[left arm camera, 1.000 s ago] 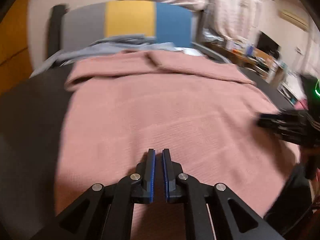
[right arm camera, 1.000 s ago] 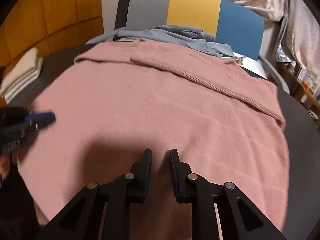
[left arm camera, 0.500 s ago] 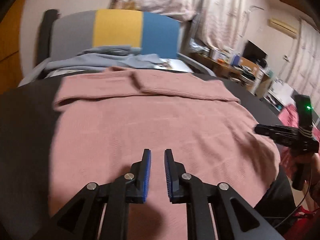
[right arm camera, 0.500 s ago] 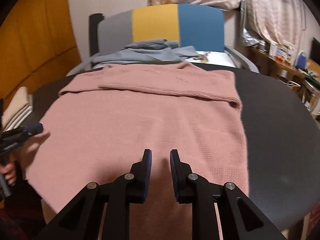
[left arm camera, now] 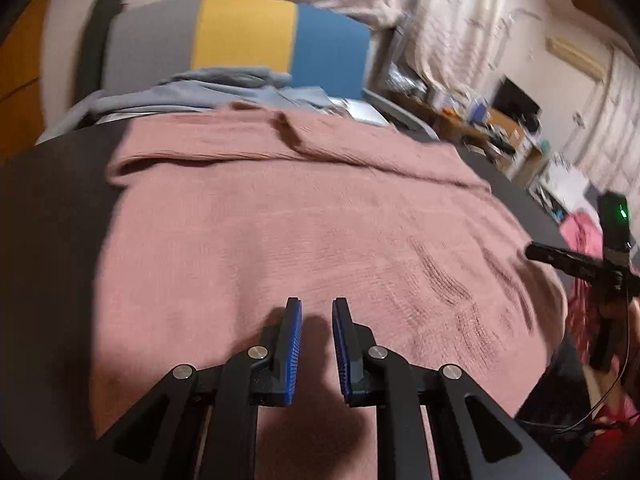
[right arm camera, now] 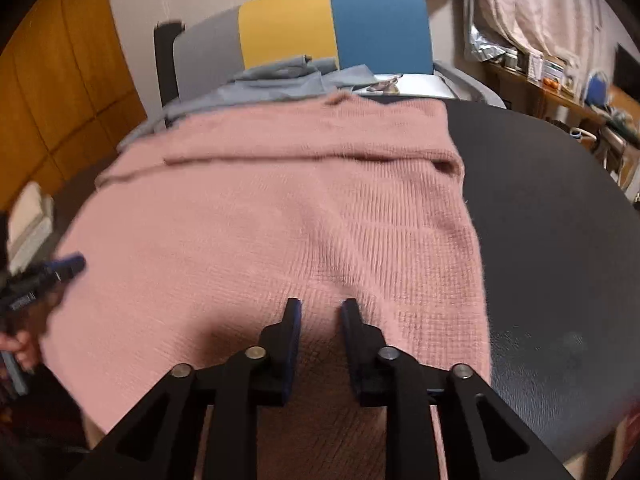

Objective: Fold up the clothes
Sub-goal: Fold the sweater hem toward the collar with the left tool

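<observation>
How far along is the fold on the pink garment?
Done: the pink garment lies flat on the black table, its far edge folded over. In hand: nothing; left gripper and right gripper have just been opening, empty, above its near edge. Left: the remaining folds.

Bare dark counter [right arm camera: 560, 240] lies open right of the pink garment [right arm camera: 280, 232], while grey clothes [right arm camera: 280, 80] and a chair back [right arm camera: 336, 24] block the far edge, folded towels [right arm camera: 28, 220] the left.
</observation>
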A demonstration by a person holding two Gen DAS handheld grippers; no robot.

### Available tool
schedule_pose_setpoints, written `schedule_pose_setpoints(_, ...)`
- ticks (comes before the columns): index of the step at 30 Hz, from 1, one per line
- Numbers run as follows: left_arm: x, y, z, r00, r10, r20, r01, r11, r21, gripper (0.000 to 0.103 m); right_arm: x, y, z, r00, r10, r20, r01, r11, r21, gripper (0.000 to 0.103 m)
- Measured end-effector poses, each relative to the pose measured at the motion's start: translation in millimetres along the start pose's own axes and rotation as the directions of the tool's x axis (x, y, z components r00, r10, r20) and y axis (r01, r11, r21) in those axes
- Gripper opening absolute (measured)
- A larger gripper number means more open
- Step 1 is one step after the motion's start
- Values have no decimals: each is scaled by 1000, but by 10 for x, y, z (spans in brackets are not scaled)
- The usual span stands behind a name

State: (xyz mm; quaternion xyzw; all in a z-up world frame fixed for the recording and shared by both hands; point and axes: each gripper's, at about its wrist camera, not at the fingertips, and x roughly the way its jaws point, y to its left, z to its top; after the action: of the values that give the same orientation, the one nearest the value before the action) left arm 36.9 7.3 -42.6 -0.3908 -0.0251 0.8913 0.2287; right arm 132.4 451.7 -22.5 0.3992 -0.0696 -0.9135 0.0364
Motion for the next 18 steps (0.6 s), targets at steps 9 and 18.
schedule_pose_setpoints(9,-643,781,-433,996,84,11,-79,969,-236,16,-198,97,-271,999,42,-21,-42,999,10,44)
schedule_pose_setpoints(18,-742,1206,-857,978,-207,9,187,868,-461,20,-531,-701,-647,987,161,8,-156,938,311,56)
